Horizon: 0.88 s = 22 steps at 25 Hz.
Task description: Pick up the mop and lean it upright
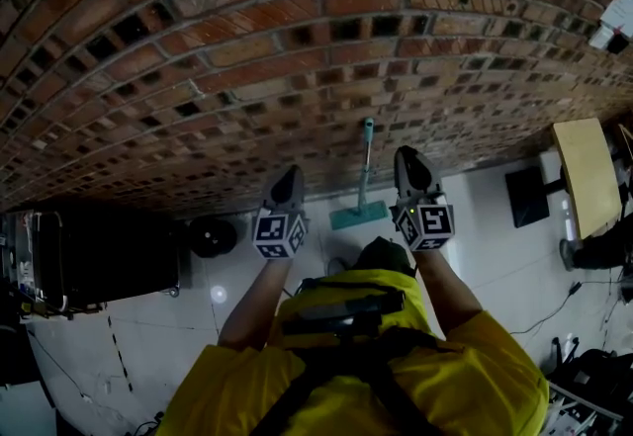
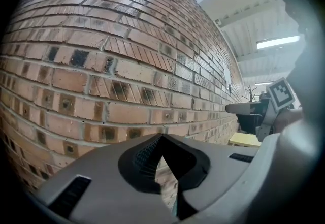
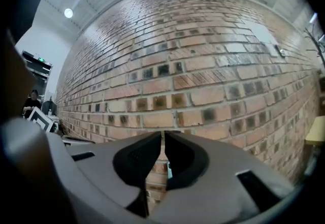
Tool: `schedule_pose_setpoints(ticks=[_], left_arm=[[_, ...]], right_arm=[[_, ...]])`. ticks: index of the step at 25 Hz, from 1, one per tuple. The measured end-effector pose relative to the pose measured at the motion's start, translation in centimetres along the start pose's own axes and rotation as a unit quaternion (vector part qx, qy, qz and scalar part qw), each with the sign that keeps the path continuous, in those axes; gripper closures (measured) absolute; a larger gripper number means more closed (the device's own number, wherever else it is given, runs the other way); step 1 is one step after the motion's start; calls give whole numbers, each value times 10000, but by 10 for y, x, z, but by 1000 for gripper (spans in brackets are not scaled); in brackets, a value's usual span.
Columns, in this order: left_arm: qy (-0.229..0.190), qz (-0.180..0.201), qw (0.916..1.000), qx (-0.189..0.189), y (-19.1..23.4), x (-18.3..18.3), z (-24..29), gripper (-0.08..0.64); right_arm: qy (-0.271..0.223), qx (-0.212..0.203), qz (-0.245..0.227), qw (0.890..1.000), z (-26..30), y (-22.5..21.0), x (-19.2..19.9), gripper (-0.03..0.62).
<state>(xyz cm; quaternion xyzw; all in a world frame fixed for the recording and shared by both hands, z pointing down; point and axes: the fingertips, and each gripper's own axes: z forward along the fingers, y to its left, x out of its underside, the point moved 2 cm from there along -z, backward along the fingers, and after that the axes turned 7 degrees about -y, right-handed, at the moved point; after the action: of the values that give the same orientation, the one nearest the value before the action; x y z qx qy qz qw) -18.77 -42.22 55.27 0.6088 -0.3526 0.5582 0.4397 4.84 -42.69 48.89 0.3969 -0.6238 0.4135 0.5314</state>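
The mop stands upright against the brick wall. Its teal handle top rests on the bricks and its teal flat head sits on the floor. My left gripper is shut and empty, to the left of the mop head. My right gripper is to the right of the handle, jaws together with nothing held. In the left gripper view the left gripper faces bare brick. In the right gripper view the right gripper also faces the wall, with a sliver of teal mop showing below its tips.
A round black object and a large black case stand at the left by the wall. To the right are a wooden table, a black mat and cables on the pale floor. My yellow sleeves fill the foreground.
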Motion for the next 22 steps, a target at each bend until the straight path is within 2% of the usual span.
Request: schedule_pose_setpoints(ticks=[3,6,12,17,22], left_arm=[[-25,-7,10000,1,-3,-3,-5,555],[-51,11,10000,25,-5,-4,-8,555],[-204,28,9998,61,-10,-7,-22,555],[-153,110,9998,67,-11,-2,-27,555],[-149,99,9998,75,-12,-1,-30,555]], right_arm=[[3,169,-83,9998,-17,-8,2,586],[82,317,-57,9994,-25,-14,11,586],[103,357,13,9993,-36,-8,15,586],[98,406,18,9991,-47,-4,19,586],[291,492,36,9984,-54,-3,30,586]])
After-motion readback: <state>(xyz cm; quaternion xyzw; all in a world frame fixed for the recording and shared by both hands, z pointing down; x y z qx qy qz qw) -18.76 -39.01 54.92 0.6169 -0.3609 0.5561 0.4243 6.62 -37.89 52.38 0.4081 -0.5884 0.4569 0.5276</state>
